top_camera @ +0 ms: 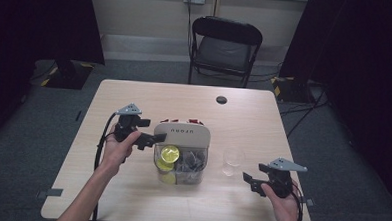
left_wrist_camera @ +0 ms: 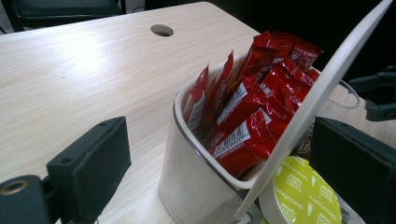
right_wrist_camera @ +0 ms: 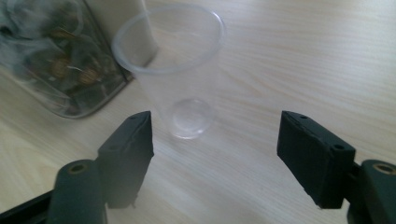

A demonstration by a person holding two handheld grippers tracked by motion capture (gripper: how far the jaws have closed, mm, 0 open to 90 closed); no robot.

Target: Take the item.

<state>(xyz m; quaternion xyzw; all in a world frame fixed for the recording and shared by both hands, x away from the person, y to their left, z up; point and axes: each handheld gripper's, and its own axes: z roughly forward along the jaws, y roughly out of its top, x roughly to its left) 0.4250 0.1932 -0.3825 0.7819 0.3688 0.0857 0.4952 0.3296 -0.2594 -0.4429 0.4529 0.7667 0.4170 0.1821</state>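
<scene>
Left tool point(top_camera: 152, 138): jaws wide apart, nothing clamped; astride the raised lid's edge, pads clear of it in the left gripper view.
Right tool point(top_camera: 248, 180): jaws apart, empty; aimed at the cup, short of it, no contact.
Lid point(left_wrist_camera: 322, 93): white, tilted up over the box, edge running between the left tool's jaws.
Box point(top_camera: 182, 157): clear, mid-bench, two compartments.
Sachets point(left_wrist_camera: 252, 102): red, upright, packed in the far compartment behind the lid.
Pods point(top_camera: 169, 153): yellow-green tops, in the near compartment, left side, just beside the left tool's far jaw.
Dark packets point(top_camera: 191, 163): same near compartment, right side.
Cup point(right_wrist_camera: 180, 65): clear plastic, upright, empty, on the bench just right of the box, ahead of the right tool.
Bench point(top_camera: 130, 197): pale wood, round cable hole near the far edge.
</scene>
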